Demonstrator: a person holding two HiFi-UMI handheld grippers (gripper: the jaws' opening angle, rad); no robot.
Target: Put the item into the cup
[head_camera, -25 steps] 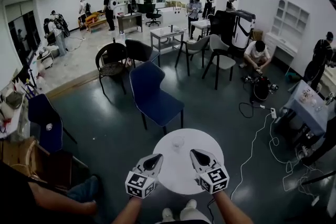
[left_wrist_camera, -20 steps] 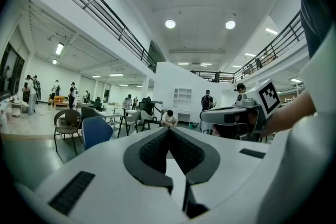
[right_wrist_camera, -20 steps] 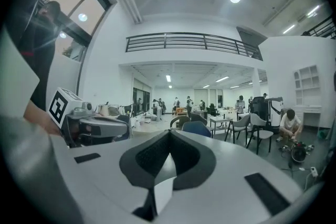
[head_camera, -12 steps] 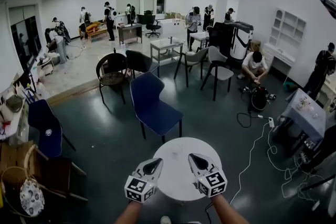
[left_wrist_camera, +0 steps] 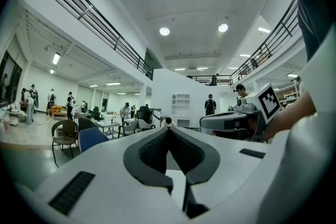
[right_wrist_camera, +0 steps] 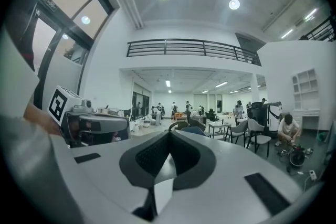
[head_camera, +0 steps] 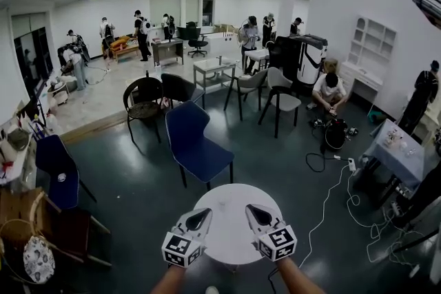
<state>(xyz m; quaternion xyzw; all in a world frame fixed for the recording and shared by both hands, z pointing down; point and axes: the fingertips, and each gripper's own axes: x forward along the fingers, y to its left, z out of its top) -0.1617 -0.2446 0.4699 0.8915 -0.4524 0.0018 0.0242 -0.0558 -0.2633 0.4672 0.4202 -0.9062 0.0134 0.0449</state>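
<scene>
Left tool (left_wrist_camera: 168, 129): jaws pressed together, tips meeting, nothing between them. Right tool (right_wrist_camera: 169, 132): jaws likewise pressed together, holding nothing. Neither touches anything.

Head view: both tools held level above the round white desk (head_camera: 227, 234), left one over its 7 o'clock edge, right one over its 5 o'clock edge, apart from each other, tips pointing toward 12.

Cup and item: too faint to make out on the white desk top in any view.

Count: two tools, each with one marker cube; one desk; one blue chair (head_camera: 198, 144) at 11 o'clock from the desk, near it.
</scene>
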